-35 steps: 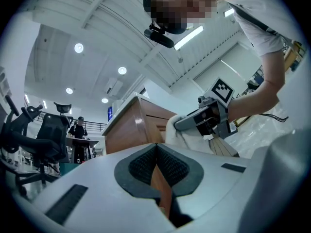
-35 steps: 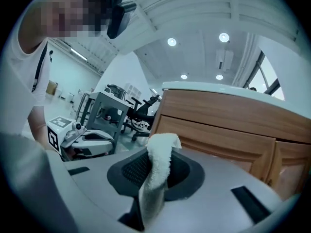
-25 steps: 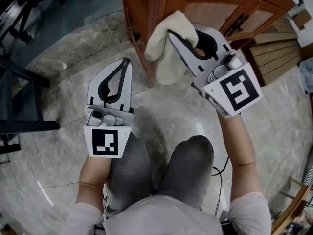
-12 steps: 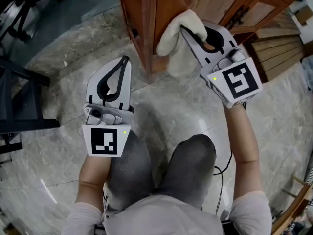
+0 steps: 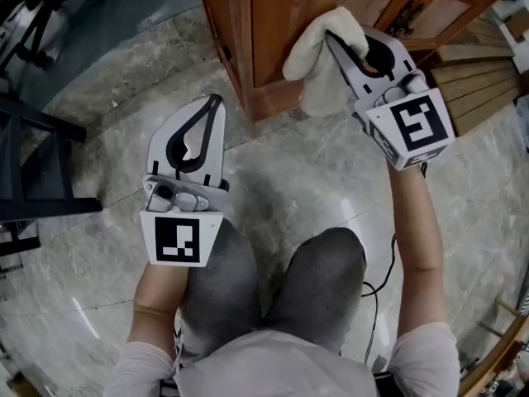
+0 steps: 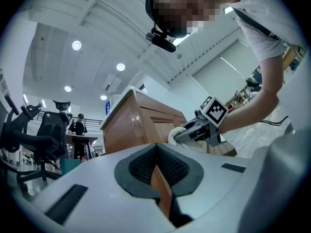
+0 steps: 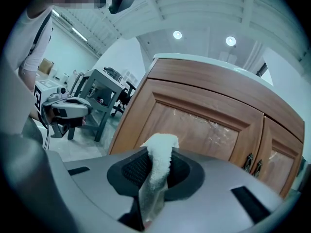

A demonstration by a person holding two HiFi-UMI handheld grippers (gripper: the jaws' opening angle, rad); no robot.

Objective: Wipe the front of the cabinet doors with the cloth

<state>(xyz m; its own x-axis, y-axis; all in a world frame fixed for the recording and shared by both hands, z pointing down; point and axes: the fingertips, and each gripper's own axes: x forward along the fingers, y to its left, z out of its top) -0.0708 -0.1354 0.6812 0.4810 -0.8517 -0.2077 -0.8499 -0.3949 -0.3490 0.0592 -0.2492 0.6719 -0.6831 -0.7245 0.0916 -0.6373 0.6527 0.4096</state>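
Head view first: where is the cloth?

– Pinched in the right hand-held gripper. It is a pale, fluffy cloth, bunched round the jaw tips and hanging a little below them, held up at the front of the wooden cabinet, low on the door and near its left corner.

Is it touching the wood?

– It looks so. In the left gripper view the bunched cloth sits against the cabinet's front face with no gap to be seen.

And the right gripper view?

– The jaws are pressed together on a strip of cloth that rises between the dark pads and folds over at the top. Behind it stands a door panel. To the right is a second door, with two dark handles side by side where the doors meet.

What about the left hand-held gripper?

– Its jaws are pressed together at the tips with nothing between them. It hangs over the grey marbled floor, well apart from the cabinet and to the left of it, pointing roughly at the cabinet's corner.

Anything else near?

– The person's knees, in grey trousers, are below both grippers. A dark metal frame stands at the left edge. A black cable lies on the floor by the right knee.
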